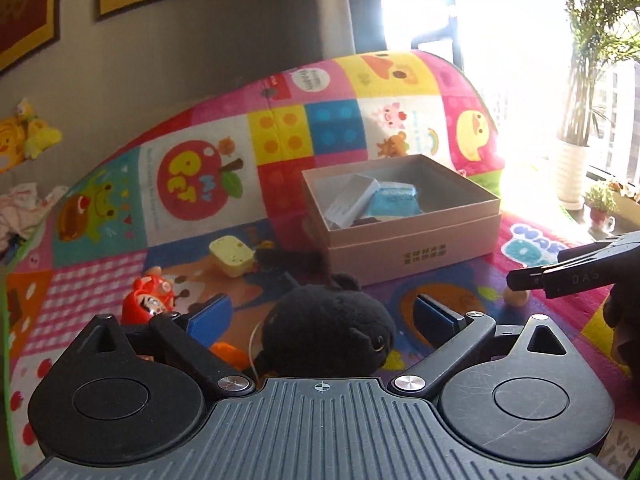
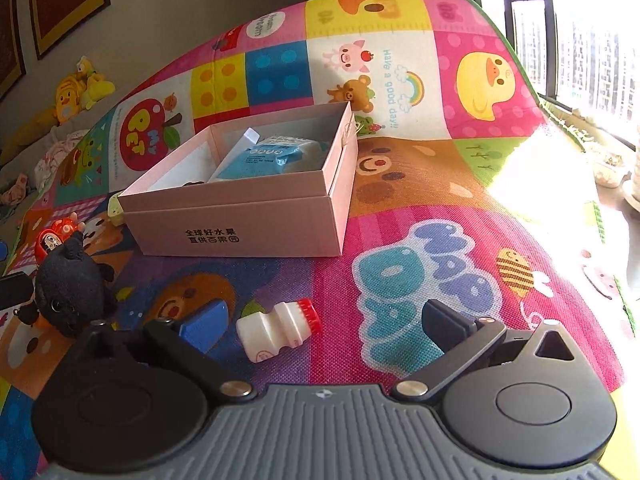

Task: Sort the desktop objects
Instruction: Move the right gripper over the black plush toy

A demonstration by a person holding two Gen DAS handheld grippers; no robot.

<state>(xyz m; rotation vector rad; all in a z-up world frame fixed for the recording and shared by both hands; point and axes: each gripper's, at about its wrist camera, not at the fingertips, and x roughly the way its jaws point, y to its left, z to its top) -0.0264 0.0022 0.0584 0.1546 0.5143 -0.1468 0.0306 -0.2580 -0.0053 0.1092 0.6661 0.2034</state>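
A black plush toy (image 1: 328, 328) lies on the colourful play mat between the wide-apart blue pads of my left gripper (image 1: 324, 318); the pads do not touch it. The same plush toy (image 2: 70, 292) shows at the left of the right wrist view. A small white bottle with a red cap (image 2: 276, 328) lies on its side between the spread fingers of my right gripper (image 2: 324, 328), which is open and clear of it. A pink cardboard box (image 1: 404, 248) (image 2: 240, 232) stands open behind, with a blue packet (image 2: 264, 158) and white items inside.
A red doll figure (image 1: 150, 300) (image 2: 52, 238) and a pale yellow cheese-shaped block (image 1: 232, 256) lie left of the box. The other gripper's fingers (image 1: 560, 272) reach in at the right. Potted plants (image 1: 576, 160) stand by the bright window. Plush toys (image 2: 76, 92) sit against the wall.
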